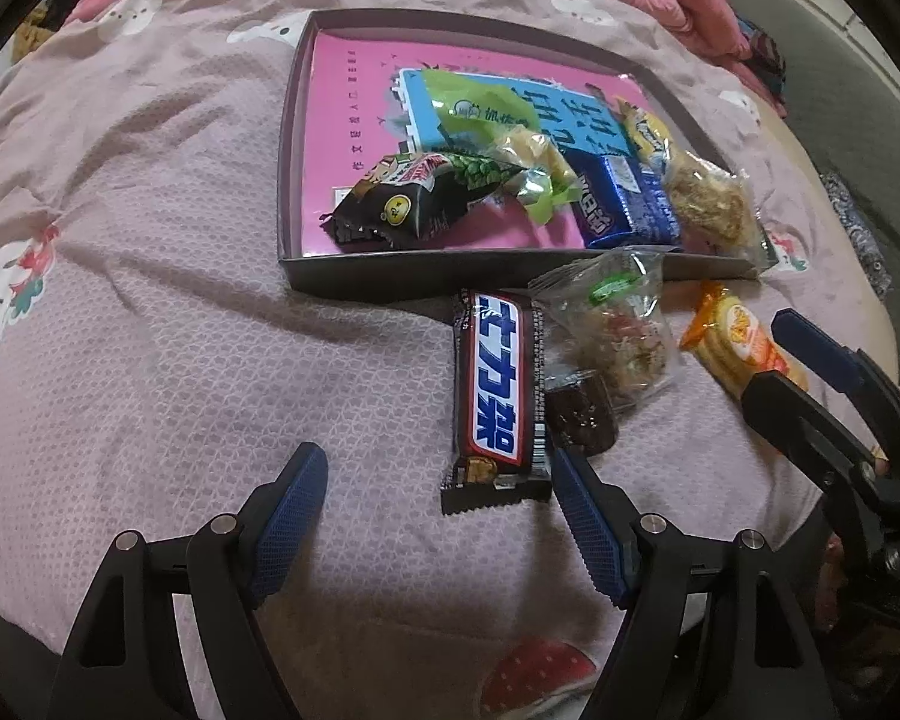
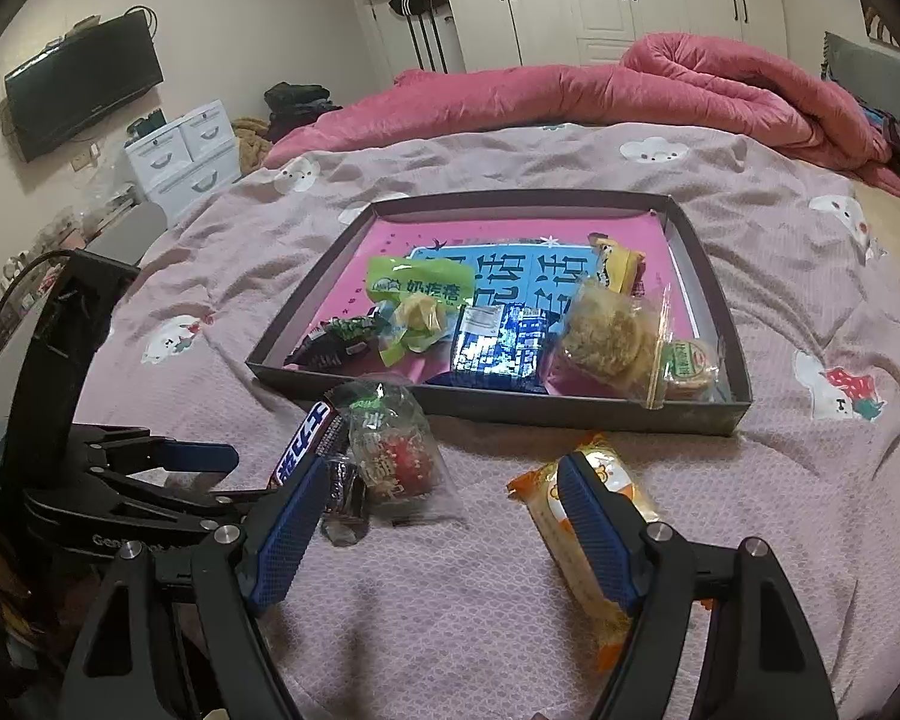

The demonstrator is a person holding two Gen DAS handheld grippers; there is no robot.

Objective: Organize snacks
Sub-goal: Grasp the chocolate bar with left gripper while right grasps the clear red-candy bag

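Pink bedsheet (image 2: pixel 780 312) w/ cartoon prints covers the bed, and a red quilt (image 2: pixel 660 84) is bunched at the far side; a TV (image 2: pixel 81 90) hangs on the wall at left. Left gripper (image 1: pixel 435 510) hovers low over the sheet w/ fingers spread wide and holding nothing; its right finger (image 1: pixel 588 534) is just beside the lower end of the chocolate bar (image 1: pixel 498 396), which lies on the sheet in front of the dark tray (image 1: pixel 510 276). Next to the bar on the right are a small dark-red candy (image 1: pixel 582 414) and a clear bag of mixed snack (image 1: pixel 624 330), touching each other. Further right lies the orange biscuit pack (image 2: pixel 582 528), also outside the tray. Right gripper (image 2: pixel 444 516) is spread open too, w/ its right finger (image 2: pixel 594 534) over this pack, nothing pinched. Inside the tray, near its front wall, sit approx. six snacks, e.g. a black packet (image 1: pixel 390 204), a green packet (image 2: pixel 417 288), a blue packet (image 2: pixel 498 348) and a clear bag of round cakes (image 2: pixel 612 336).
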